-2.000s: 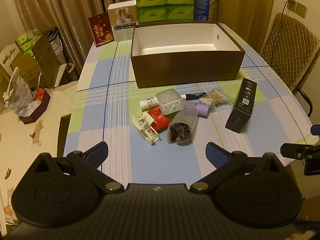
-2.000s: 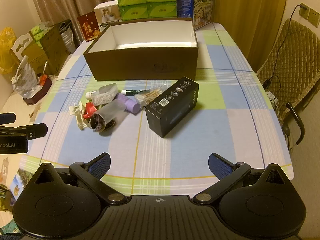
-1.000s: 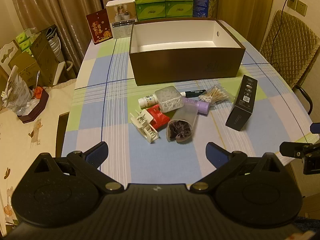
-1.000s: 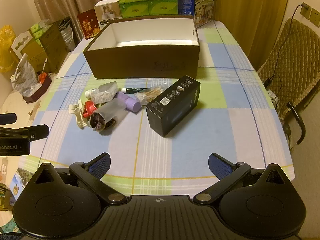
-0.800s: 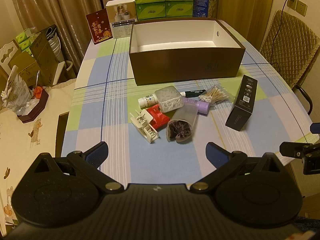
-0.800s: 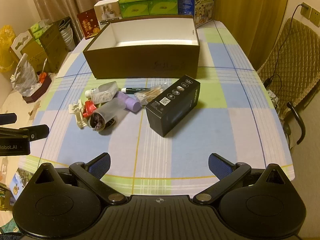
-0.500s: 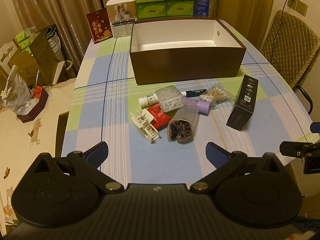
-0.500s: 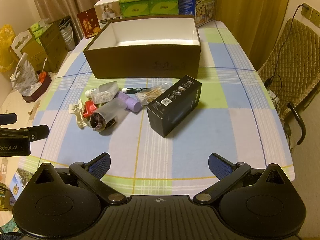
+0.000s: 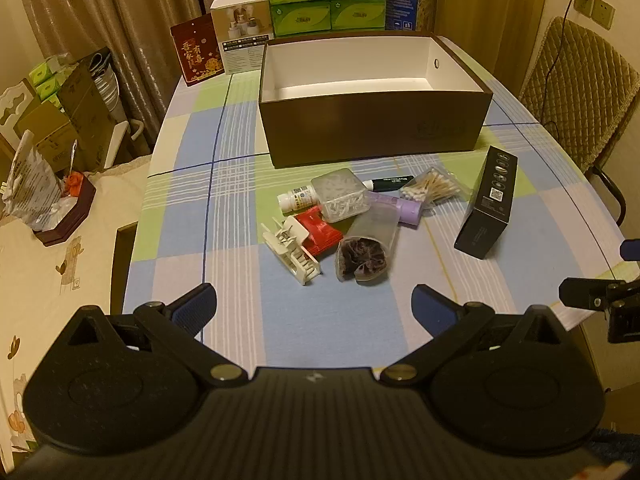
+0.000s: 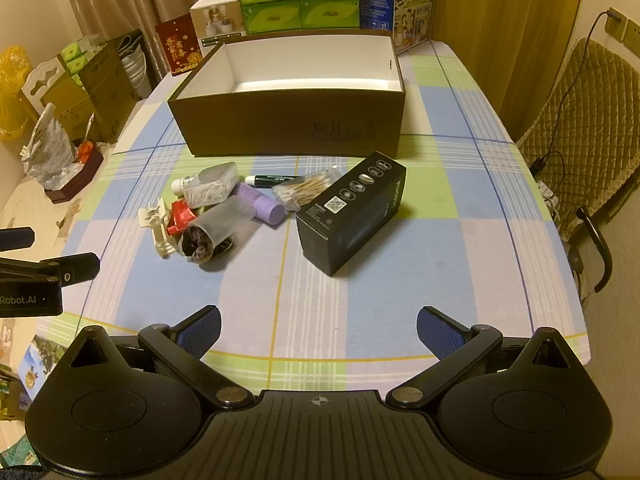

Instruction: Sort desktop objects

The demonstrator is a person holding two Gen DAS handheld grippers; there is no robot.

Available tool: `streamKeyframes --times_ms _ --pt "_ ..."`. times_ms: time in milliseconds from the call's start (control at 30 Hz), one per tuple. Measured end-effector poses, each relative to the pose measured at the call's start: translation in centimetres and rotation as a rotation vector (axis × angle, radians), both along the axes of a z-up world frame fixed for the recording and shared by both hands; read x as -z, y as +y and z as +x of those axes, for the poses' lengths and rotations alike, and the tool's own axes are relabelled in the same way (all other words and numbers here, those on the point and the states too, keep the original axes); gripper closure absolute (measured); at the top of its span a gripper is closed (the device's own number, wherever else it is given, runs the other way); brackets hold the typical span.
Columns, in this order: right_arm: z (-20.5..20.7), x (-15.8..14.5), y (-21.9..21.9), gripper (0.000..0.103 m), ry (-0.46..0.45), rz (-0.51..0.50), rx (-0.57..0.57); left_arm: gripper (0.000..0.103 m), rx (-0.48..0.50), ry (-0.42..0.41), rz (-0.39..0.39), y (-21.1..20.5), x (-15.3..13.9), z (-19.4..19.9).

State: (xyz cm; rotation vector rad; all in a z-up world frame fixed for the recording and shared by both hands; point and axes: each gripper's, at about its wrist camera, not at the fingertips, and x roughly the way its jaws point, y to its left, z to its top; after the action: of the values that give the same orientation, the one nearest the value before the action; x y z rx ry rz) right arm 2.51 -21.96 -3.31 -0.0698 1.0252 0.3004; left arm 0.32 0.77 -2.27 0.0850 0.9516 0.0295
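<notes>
Left gripper (image 9: 314, 306) wide apart, empty, low over the checked tablecloth (image 9: 328, 320). Small-item pile at 12 o'clock: white clip (image 9: 291, 249), red packet (image 9: 320, 230), clear pouch (image 9: 366, 246), purple tube (image 9: 396, 206), cotton swab bag (image 9: 434, 188). Black box (image 9: 487, 212) at 2 o'clock, apart from pile. Open brown box (image 9: 374, 128) beyond, 12 o'clock. Right gripper's tip (image 9: 588, 298) at 3 o'clock edge.

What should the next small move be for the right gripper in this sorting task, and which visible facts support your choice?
Probably ease the right gripper forward toward the black carton. Both grippers are open and empty, the brown box holds nothing that shows, and the carton lies apart from the cluttered pile, nearest the right side, so it looks the easiest first pick.
</notes>
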Motion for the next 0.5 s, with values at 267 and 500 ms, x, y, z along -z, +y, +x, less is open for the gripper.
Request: streamKeyframes --times_ms 267,500 --pt "0.21 0.08 -0.07 0.002 0.006 0.003 -0.001 0.001 0.006 0.006 0.003 -0.36 0.00 0.33" --pt "0.59 0.24 -0.46 0.002 0.017 0.009 0.003 0.001 0.004 0.014 0.006 -0.59 0.15 0.61"
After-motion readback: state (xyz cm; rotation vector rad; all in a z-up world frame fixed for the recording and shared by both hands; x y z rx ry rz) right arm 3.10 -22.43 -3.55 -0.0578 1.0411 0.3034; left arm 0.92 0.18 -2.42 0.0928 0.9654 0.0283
